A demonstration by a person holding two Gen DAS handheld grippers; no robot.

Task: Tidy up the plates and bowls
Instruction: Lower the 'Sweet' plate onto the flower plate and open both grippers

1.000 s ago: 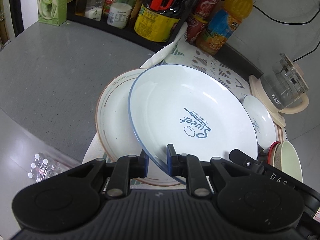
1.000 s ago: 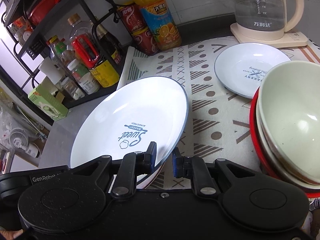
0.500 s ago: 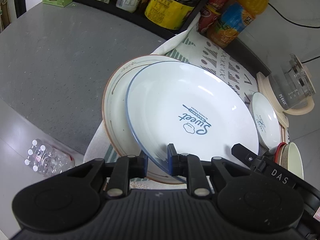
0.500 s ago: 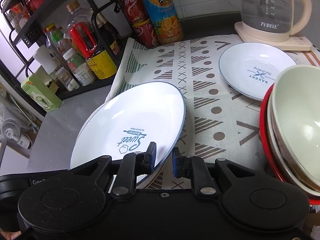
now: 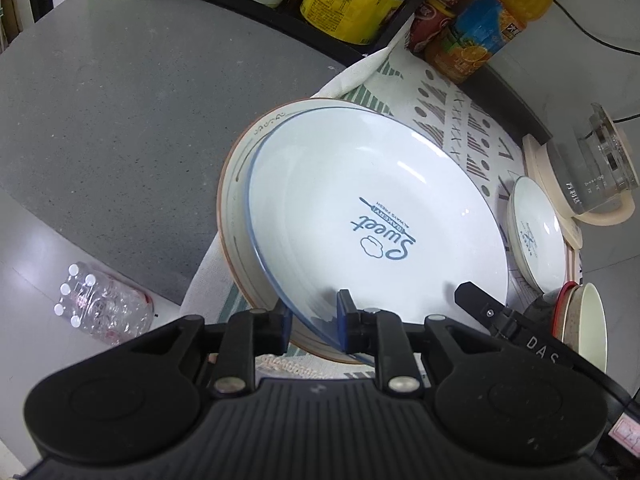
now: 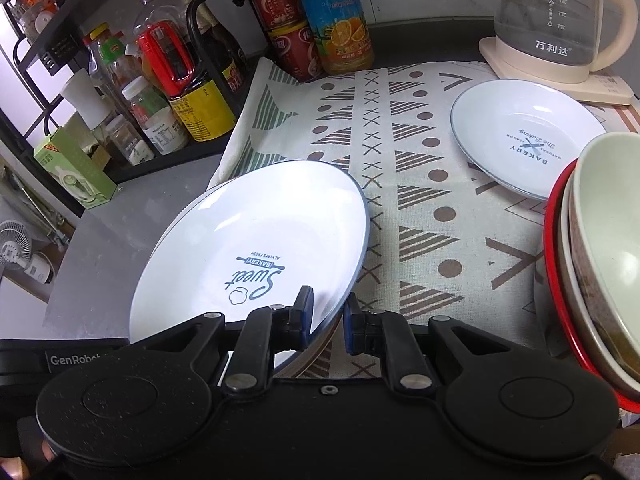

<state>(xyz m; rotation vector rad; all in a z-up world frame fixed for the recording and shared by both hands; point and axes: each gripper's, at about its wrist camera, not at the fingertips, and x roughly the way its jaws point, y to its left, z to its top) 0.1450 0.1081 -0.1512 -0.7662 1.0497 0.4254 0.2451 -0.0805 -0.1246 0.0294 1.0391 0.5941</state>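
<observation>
Plate: the blue-rimmed "Sweet Bakery" plate [image 5: 372, 216] is tilted over a brown-rimmed plate [image 5: 236, 184] lying on the patterned cloth [image 6: 420, 200]; whether their far edges touch I cannot tell.
Left gripper [image 5: 312, 316]: jaws nearly together, with the plate's near rim between them.
Right gripper [image 6: 326, 316]: jaws close together around the same plate's rim, further along its edge (its black body shows in the left view too).
Step in hand: probably nesting the upper plate squarely onto the lower one.
Doing it well: lower both sides evenly so the rim does not scrape, centre it over the brown rim, and release only once it sits flat.
Other dishes: a smaller bakery plate [image 6: 528, 140] and a stack of bowls [image 6: 600, 256] wait to the right on the cloth.
Surface: grey speckled counter [image 5: 120, 120], cloth spread over part of it.
Room: a rack of bottles [image 6: 160, 80], an orange juice bottle [image 6: 336, 20] and a glass kettle [image 6: 560, 20] along the back.
</observation>
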